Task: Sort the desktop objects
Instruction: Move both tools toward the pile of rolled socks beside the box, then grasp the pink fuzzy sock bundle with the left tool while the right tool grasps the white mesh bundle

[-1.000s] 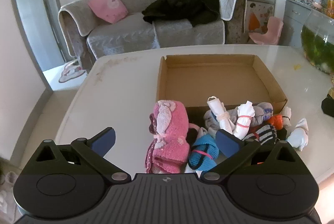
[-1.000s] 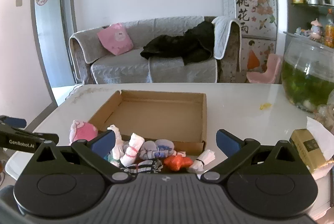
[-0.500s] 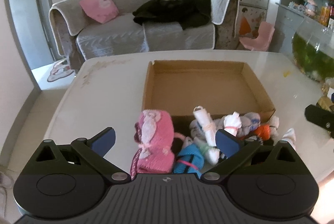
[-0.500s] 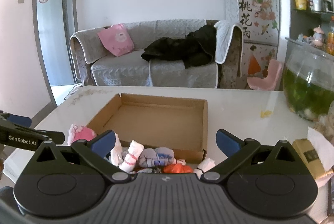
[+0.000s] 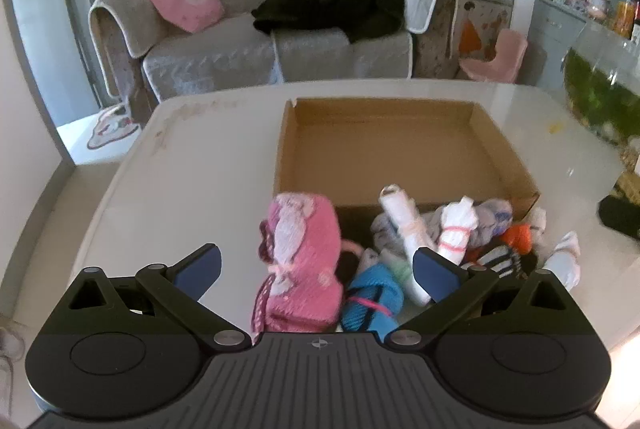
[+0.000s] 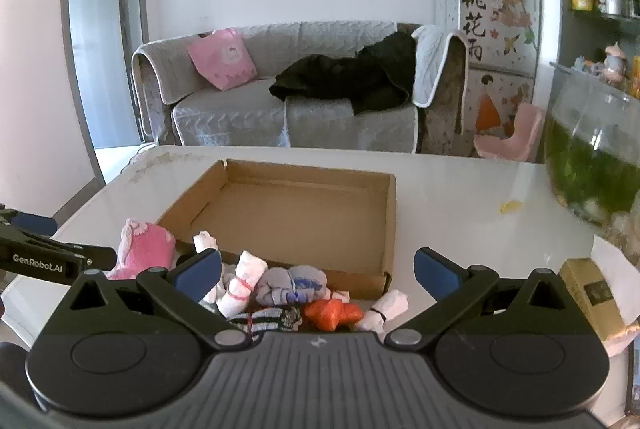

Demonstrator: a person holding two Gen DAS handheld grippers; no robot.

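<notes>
An empty shallow cardboard box (image 5: 400,149) (image 6: 296,213) sits on the white table (image 5: 192,181). Several rolled sock bundles lie in a pile at its near edge: a pink one (image 5: 300,261) (image 6: 146,249), a blue one (image 5: 372,299), white ones (image 5: 402,225) (image 6: 240,285), a grey-blue one (image 6: 290,283), a striped one (image 6: 268,321), an orange one (image 6: 334,313). My left gripper (image 5: 316,267) is open, hovering over the pink and blue bundles. My right gripper (image 6: 318,271) is open above the grey and orange bundles. The left gripper shows at the left edge of the right wrist view (image 6: 48,261).
A glass fish bowl (image 6: 592,157) stands at the table's right side, with a gold box on paper (image 6: 588,293) near it. A small yellow scrap (image 6: 511,206) lies on the table. A grey sofa (image 5: 260,37) and a pink chair (image 5: 496,57) stand beyond the table.
Both views shifted slightly; the left gripper swung a little and came back nearer the pile. Both grippers stayed open and nothing on the table moved.
</notes>
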